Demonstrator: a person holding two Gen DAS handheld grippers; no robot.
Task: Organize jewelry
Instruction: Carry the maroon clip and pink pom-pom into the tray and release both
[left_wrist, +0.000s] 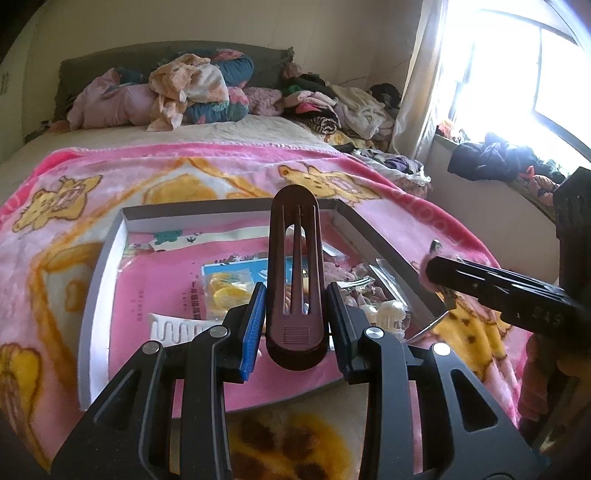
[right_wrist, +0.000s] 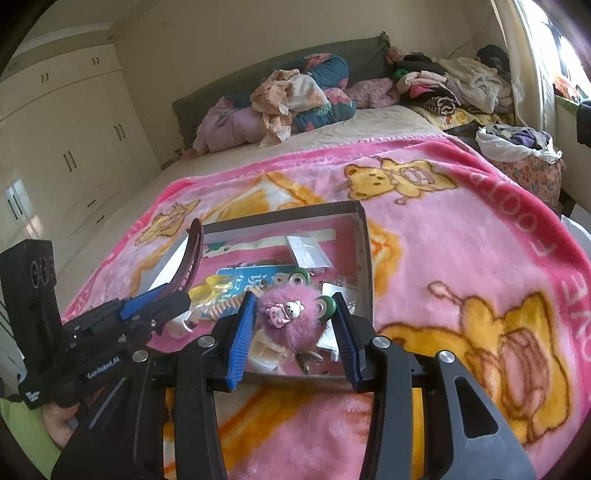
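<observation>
Box (left_wrist: 94, 280) contents half hidden, left tongs (left_wrist: 295, 314) clamp hair clip (left_wrist: 294, 266), right tongs (right_wrist: 295, 325) clamp pompom (right_wrist: 286, 321).

Messy bedroom: bed (right_wrist: 369, 122) under a pink bear blanket (right_wrist: 461, 236), clothes heaped at the headboard (left_wrist: 258, 59), cream wardrobes (right_wrist: 66, 122), blown-out bright window (left_wrist: 517, 66).

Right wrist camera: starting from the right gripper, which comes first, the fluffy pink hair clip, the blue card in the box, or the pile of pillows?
1. Fluffy pink hair clip: between the right gripper's fingers.
2. Blue card: just beyond, lying in the box.
3. Pile of pillows: far off at the head of the bed.
</observation>
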